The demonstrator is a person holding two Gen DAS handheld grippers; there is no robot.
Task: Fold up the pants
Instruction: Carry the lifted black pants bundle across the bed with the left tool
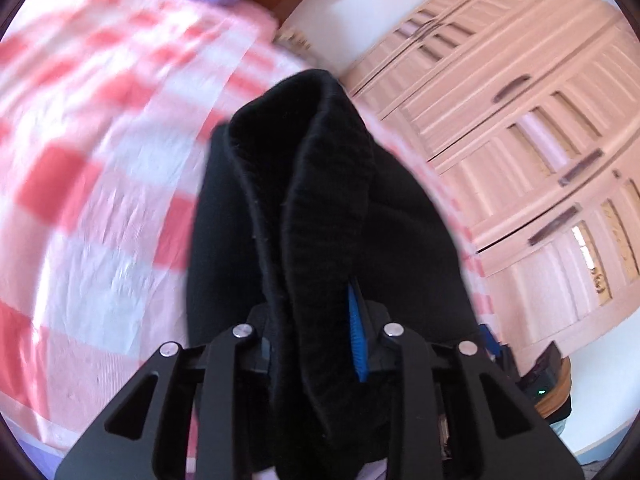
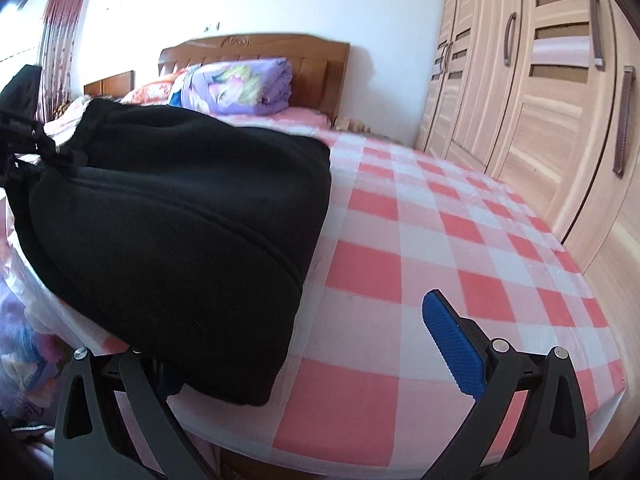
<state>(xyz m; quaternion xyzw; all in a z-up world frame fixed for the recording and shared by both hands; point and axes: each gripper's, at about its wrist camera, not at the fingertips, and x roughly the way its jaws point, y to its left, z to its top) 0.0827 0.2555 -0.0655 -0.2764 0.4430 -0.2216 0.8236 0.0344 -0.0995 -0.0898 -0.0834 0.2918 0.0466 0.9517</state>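
Bedroom scene: one bed (image 2: 460, 240) with a pink, red and white checked sheet takes up most of both views, with a brown wooden headboard (image 2: 256, 56) at the far end against a white wall. A tall light-wood wardrobe (image 2: 540, 120) runs down the right side, with dark bar handles and small slatted openings in its doors. A reddish curtain (image 2: 60, 40) hangs far left in the right wrist view.

Counting things: one pair of black pants (image 2: 180, 208), already folded into a thick bundle, and one rolled-up purple floral quilt (image 2: 240, 84) sitting at the head of the bed, just in front of the headboard. Two grippers. No containers anywhere that I can see.

The pants lie on the near left part of the bed, one end hanging over the near edge. The left gripper (image 1: 316, 340) has a fat fold of the black fabric pinched between its fingers, so it's clamped on the pants with the jaws fairly narrow; one blue pad (image 1: 357, 336) peeks out beside the cloth. That view is motion-blurred on the sheet side.

The right gripper (image 2: 304, 344) is spread wide. Its right blue pad (image 2: 454, 344) hangs clear over the sheet, while the left finger is hidden behind the edge of the pants, so it's gripping nothing.
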